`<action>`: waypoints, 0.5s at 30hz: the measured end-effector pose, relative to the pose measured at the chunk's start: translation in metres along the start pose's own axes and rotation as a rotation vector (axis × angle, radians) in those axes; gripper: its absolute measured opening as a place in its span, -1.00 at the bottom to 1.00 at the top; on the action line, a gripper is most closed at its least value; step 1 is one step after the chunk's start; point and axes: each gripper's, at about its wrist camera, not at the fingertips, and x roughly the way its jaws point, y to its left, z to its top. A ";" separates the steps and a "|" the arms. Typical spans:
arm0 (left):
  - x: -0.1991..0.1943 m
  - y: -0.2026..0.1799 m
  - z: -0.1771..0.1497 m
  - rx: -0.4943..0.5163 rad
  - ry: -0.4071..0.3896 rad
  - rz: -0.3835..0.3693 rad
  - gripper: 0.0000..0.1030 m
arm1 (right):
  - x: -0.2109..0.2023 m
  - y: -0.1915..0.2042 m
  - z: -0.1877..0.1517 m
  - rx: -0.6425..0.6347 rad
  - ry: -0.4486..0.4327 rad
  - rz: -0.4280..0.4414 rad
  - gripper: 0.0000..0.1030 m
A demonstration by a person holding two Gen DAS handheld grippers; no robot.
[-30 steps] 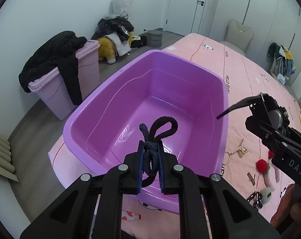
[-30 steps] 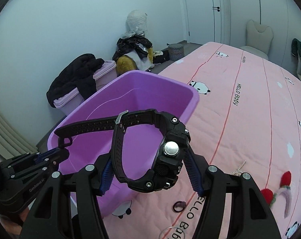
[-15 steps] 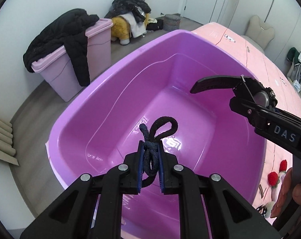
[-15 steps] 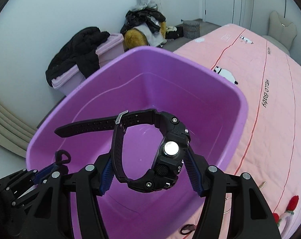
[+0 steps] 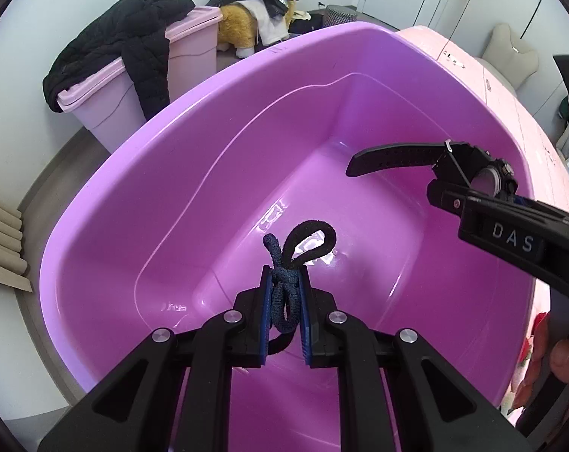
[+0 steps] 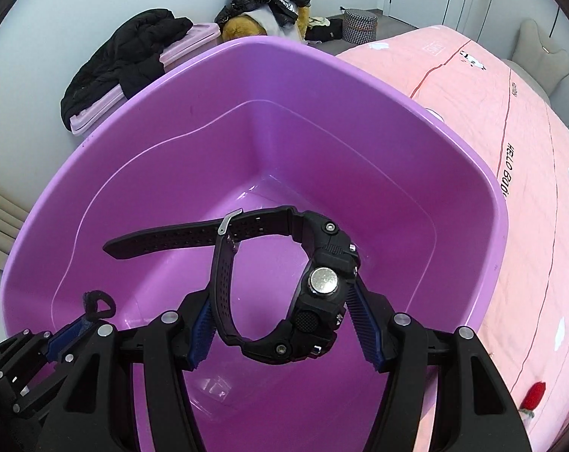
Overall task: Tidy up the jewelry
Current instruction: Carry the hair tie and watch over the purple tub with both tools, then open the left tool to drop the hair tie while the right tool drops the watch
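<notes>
A big purple plastic tub point(image 5: 209, 173) sits at the corner of a pink bed; in the right wrist view it point(image 6: 360, 120) fills the middle. My left gripper point(image 5: 284, 282) is shut on dark hair ties point(image 5: 284, 293), one navy and one black, held over the tub's inside. My right gripper point(image 6: 284, 324) is shut on a black chunky wristwatch point(image 6: 318, 293), its strap sticking out to the left, also over the tub. The watch point(image 5: 469, 173) and right gripper show at the right of the left wrist view. The left gripper point(image 6: 81, 324) shows at lower left in the right wrist view.
A pink bedspread point(image 6: 491, 113) with cartoon prints lies right of the tub. A red pompom item point(image 6: 533, 395) lies on it near the edge. On the floor behind stand a lidded pink bin point(image 5: 115, 101) draped with a black jacket and a heap of clothes and a plush toy point(image 5: 243, 22).
Both grippers have moved forward from beside the tub to over its inside, each keeping hold of its item. The tub now fills both views.
</notes>
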 end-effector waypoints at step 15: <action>-0.006 -0.008 0.001 0.022 -0.023 0.039 0.26 | 0.022 0.016 0.005 -0.103 0.104 -0.100 0.30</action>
